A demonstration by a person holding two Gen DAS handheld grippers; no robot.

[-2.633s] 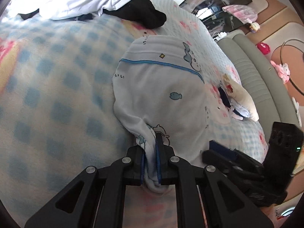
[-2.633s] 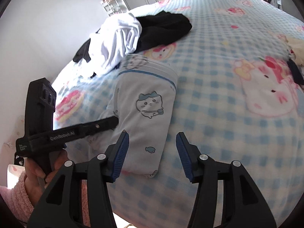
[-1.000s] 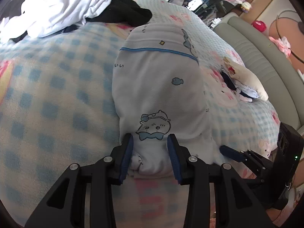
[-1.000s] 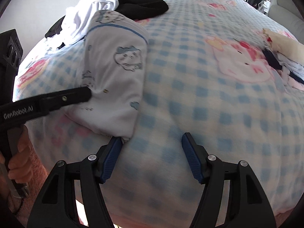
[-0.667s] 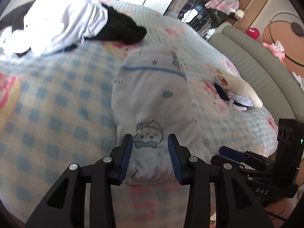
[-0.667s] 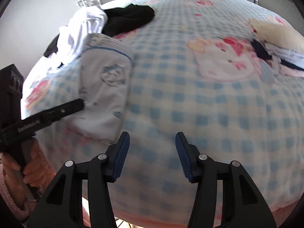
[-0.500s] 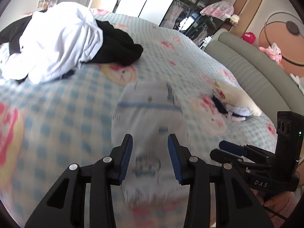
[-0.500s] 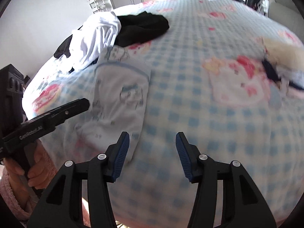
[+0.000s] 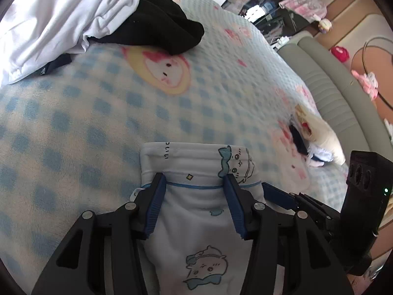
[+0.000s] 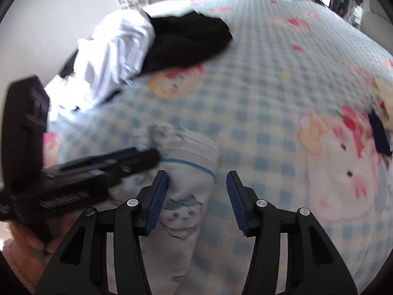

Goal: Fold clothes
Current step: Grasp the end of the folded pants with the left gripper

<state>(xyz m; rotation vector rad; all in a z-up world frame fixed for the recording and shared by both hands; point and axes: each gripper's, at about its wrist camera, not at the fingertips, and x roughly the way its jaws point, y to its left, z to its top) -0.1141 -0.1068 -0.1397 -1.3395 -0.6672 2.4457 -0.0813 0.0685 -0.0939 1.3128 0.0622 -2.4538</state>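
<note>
White printed garment (image 9: 196, 211) lies folded narrow on the checked bed (image 9: 73, 127), short of the white-and-black clothes pile (image 9: 73, 12). Left tongs (image 9: 194, 196), earlier pinching its near end, now straddle its waistband spread; right tongs (image 10: 196, 196) also spread. Judgement: another fold pending.

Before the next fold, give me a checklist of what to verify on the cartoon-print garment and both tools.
1. Left tool open, straddling the white cartoon-print garment: ok.
2. Right tool open, nothing gripped: ok.
3. Garment's blue-trimmed end lying flat on the blue checked blanket: ok.
4. Blanket beyond the garment free of other clothes: ok; the white garment and black garment lie farther away.
5. Lower layers lined up: cannot tell, hidden.
6. Right tool centred on the garment: not ok, it sits over the garment's right edge.
</note>
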